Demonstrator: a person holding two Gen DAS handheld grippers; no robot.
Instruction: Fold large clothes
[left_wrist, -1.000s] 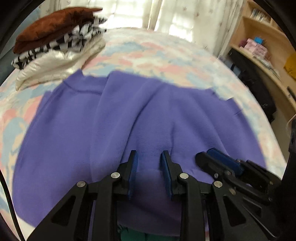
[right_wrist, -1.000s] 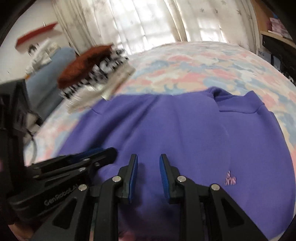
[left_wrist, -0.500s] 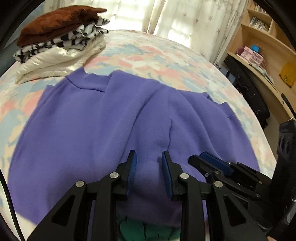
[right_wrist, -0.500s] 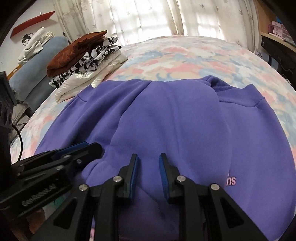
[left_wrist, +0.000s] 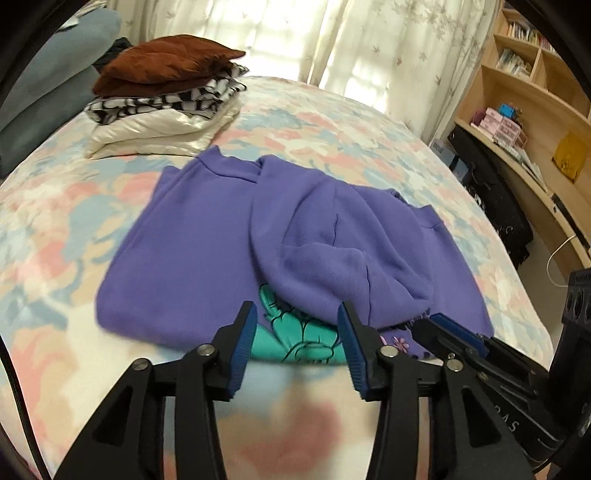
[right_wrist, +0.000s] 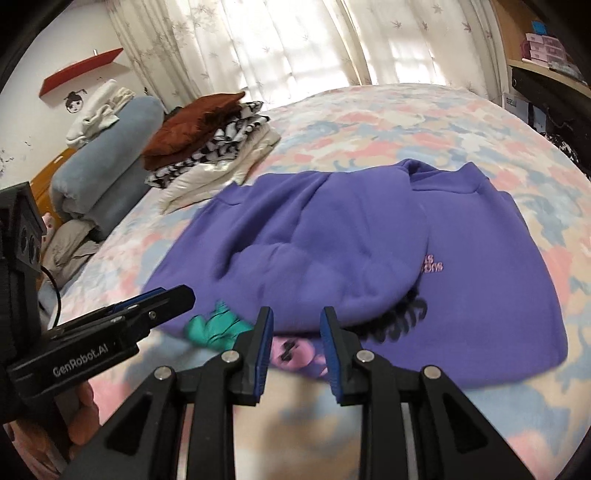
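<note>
Left gripper (left_wrist: 297, 334): jaws just opened wider, nothing between them, clear of the folded purple fleece sweatshirt (left_wrist: 229, 236) just beyond. Right gripper (right_wrist: 297, 341): narrowly parted, empty, at the sweatshirt's near hem. Sweatshirt lies on the floral pastel bedspread (left_wrist: 325, 122).

2 wrist fisheyes, each looking forward and down along its own fingers over the bed (left_wrist: 55, 192). Left view faces the purple sweatshirt (left_wrist: 207, 251) from its near-left side; right view from its near-right. Both sit close, and share the sweatshirt, the folded pile (right_wrist: 207, 140) and the curtains (right_wrist: 295, 40).
</note>
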